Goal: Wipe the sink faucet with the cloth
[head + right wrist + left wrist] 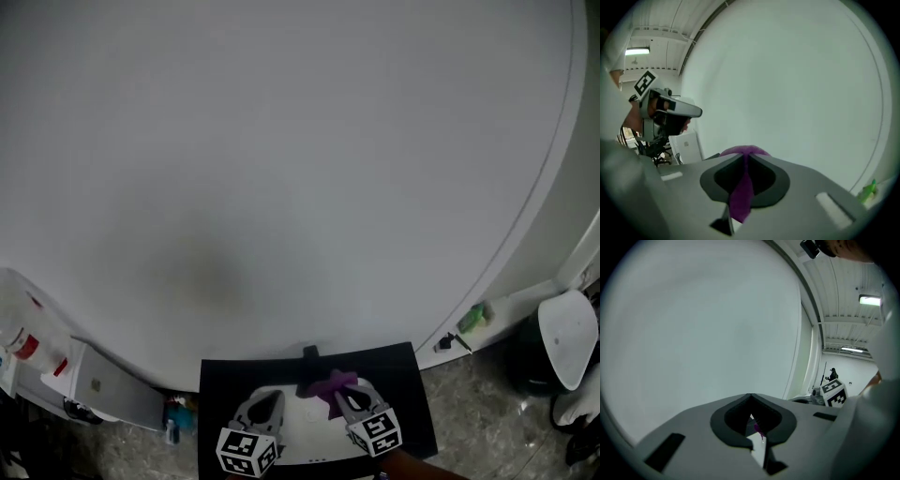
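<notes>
A plain white wall [281, 159] fills most of the head view, its curved edge running down the right side. At lower right a small green object [475, 316] sits on a white ledge [511, 305], near a white lid [569, 349] (what it covers is unclear). At lower left stands a white box [103, 386], a blue item [174, 412] just beside it, on speckled floor [487, 412]. A ceiling light [870, 300] glows upper right in the left gripper view.

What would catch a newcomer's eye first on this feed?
A blank white wall fills nearly the whole head view. At the bottom edge, the right gripper is shut on a purple cloth above a black mat, and the left gripper sits beside it, fingers together.
</notes>
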A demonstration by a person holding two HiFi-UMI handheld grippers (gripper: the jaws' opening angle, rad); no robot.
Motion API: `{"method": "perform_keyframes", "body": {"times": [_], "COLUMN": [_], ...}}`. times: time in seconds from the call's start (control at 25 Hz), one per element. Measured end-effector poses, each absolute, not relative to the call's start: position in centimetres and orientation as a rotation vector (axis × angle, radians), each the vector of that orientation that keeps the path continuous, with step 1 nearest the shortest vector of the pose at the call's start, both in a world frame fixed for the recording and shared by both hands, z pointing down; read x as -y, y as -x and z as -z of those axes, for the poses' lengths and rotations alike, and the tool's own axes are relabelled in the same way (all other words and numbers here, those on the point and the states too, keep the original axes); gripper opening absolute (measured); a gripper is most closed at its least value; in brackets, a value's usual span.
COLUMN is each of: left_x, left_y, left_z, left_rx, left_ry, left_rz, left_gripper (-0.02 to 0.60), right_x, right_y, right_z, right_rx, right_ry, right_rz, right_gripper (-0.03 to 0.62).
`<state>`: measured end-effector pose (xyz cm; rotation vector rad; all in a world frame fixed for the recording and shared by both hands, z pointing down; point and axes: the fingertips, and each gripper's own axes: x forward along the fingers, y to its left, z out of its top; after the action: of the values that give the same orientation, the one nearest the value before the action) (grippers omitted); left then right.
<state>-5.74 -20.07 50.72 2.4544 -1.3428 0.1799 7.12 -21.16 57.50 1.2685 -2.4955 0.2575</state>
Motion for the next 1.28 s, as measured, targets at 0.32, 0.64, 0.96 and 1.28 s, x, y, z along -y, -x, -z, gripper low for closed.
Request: {"method": "perform_keyframes", "body": {"times": [0.32, 0.64, 0.96, 1.28], "left_x": [18.3, 19.2, 19.7, 19.9], "left_y": [5.0, 4.6, 4.6, 4.5], "left_z": [-47.6, -49.1, -49.4, -50.9], "left_rx": [1.398, 1.415, 1.427, 1.455], "left_ry": [-2.495, -2.436, -2.405, -2.387], "left_rz": [-0.159, -0.221, -0.212, -0.265], "left_gripper": [0.005, 0.005, 0.005, 0.005], "right_x": [17.7, 19.0, 19.6, 19.6], "right_y": [-6.6, -6.2, -5.8, -6.2], "right_z": [-49.6, -50.0, -50.8, -51.4], "right_rx": [2.526, 2.516, 2.493, 2.474], "right_ry": [-1.439, -1.477, -1.45, -1.452], "right_rz": [-0.26, -0.319, -0.339, -0.368], "right_gripper": [0.032, 0.031, 0.031, 0.031]}}
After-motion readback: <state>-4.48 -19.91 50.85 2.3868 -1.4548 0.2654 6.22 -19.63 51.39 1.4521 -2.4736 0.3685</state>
